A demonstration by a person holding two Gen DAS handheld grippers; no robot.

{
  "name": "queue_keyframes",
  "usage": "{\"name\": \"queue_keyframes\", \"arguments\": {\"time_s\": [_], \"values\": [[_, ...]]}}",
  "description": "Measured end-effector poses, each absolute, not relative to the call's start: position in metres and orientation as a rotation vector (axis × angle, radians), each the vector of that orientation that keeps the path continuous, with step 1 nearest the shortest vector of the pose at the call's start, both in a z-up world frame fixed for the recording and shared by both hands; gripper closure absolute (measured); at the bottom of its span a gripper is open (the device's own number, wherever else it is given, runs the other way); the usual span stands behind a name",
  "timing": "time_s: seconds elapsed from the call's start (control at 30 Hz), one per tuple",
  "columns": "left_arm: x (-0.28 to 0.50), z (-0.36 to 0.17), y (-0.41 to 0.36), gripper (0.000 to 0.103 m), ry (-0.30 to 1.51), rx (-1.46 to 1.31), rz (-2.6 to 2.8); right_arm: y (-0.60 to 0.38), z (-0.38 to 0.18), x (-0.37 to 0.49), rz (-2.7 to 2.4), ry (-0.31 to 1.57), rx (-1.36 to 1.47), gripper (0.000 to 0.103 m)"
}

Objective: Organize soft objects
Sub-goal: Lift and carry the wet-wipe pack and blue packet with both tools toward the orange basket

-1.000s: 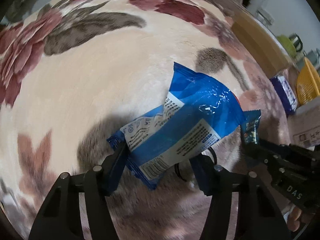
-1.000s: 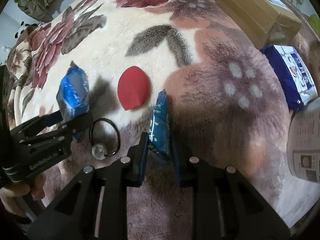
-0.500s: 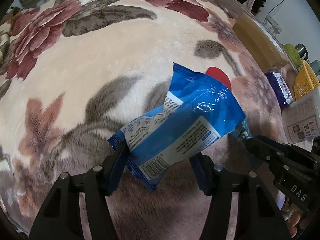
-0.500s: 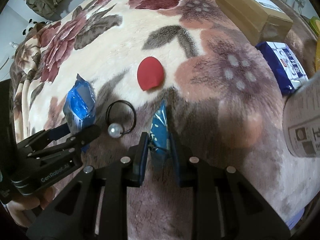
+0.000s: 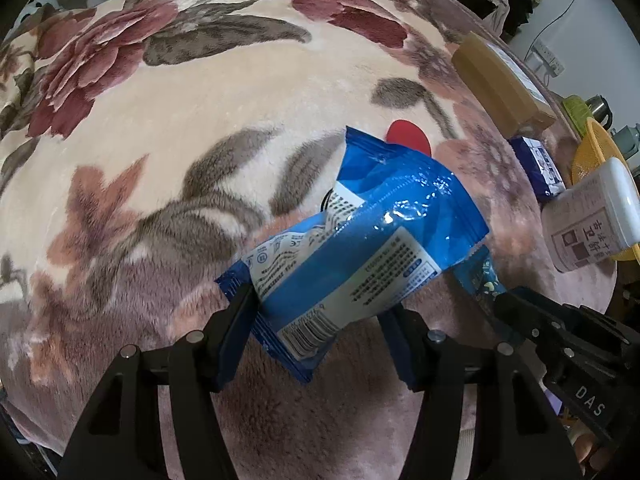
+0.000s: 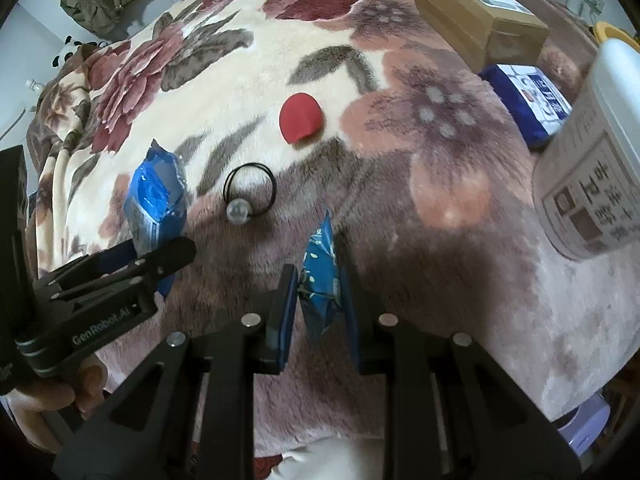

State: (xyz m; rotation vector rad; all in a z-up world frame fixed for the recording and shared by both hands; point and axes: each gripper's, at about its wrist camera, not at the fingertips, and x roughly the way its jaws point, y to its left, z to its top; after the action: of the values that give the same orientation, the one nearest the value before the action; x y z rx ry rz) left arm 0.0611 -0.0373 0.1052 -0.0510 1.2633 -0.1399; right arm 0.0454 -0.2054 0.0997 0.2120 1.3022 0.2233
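Fingers (image 6: 290,300) clamp a blue packet (image 6: 320,276); hair tie (image 6: 250,192), red disc (image 6: 300,118) beyond.

We get even, soft indoor light in both views. Glare streaks the blue packet (image 5: 372,240). A broad dark shadow lies on the blanket (image 6: 400,248) ahead of the right gripper (image 6: 319,288). Fisheye bends the edges, corners go black. The white tub (image 6: 592,168) is slightly blurred; centre stays sharp.

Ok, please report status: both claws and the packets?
Left claw shut on large blue packet. Right claw shut on small blue packet. Both held above blanket. Hair tie, red piece lie below.
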Motion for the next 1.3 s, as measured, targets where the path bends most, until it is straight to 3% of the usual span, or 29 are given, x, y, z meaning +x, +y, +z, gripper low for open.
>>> {"name": "queue_keyframes", "arguments": {"time_s": [0.37,0.47,0.63,0.67,0.73,0.8,1.3], "values": [[0.039,0.114,-0.04,0.042,1.259,-0.058,-0.145,-0.208,0.116,0.025,0.221,1.273,0.197,0.08],[0.033,0.116,-0.042,0.052,1.258,-0.05,-0.145,-0.209,0.121,0.02,0.22,1.265,0.191,0.08],[0.028,0.113,-0.042,0.052,1.275,-0.057,-0.156,-0.213,0.124,0.014,0.211,1.26,0.188,0.08],[0.027,0.111,-0.042,0.051,1.282,-0.06,-0.158,-0.214,0.124,0.013,0.209,1.261,0.189,0.08],[0.027,0.106,-0.04,0.025,1.291,-0.071,-0.144,-0.217,0.122,0.011,0.201,1.268,0.19,0.08],[0.027,0.103,-0.037,0.018,1.294,-0.113,-0.146,-0.221,0.118,0.011,0.193,1.278,0.196,0.08],[0.059,0.053,-0.083,0.014,1.384,0.064,-0.261,-0.226,0.077,0.025,0.159,1.387,0.224,0.079]]}}
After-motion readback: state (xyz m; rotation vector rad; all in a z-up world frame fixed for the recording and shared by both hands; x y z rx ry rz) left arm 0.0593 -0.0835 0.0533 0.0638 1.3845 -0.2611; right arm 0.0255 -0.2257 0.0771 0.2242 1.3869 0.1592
